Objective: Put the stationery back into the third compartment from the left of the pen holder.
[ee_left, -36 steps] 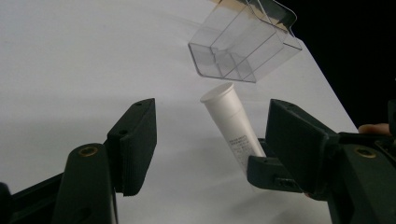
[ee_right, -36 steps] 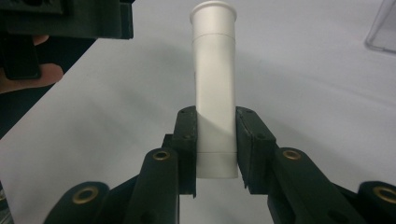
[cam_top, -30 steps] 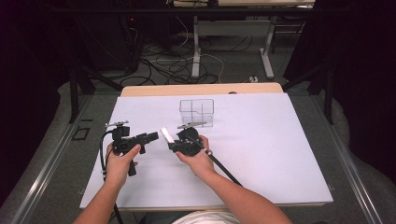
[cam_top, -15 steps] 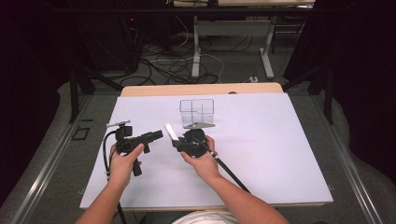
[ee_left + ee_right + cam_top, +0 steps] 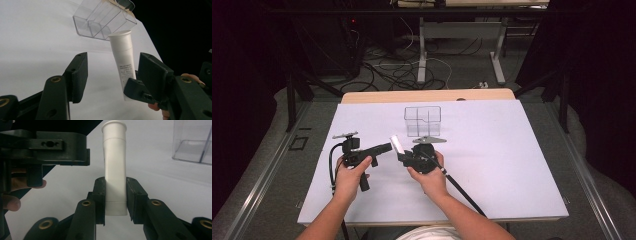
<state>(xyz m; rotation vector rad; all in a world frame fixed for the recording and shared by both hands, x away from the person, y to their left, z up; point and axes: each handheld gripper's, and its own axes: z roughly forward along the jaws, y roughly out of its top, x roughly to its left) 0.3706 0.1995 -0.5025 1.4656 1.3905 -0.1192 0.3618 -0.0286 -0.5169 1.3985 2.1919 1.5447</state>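
Two grippers on one white tube point(image 5: 114, 167) now: the right gripper point(image 5: 115, 200) has it clamped by its flat end, while the left gripper point(image 5: 112, 75), jaws half open and just been closing, has the tube between them, not yet pinched. Looks like a handover, clear box point(image 5: 422, 120) beyond.

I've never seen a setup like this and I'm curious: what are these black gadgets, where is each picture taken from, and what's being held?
A person sits at a table covered in white and holds a hand-operated black two-jaw tool in each hand. The high view looks down from above. The other two come from cameras riding on each tool, looking along its jaws. The right tool is clamped on the lower end of a white tube, holding it up toward the left tool. That one's jaws have just been closing, with the tube's capped end between them, but its pads do not press on it yet. A clear divided plastic box stands on the table beyond.
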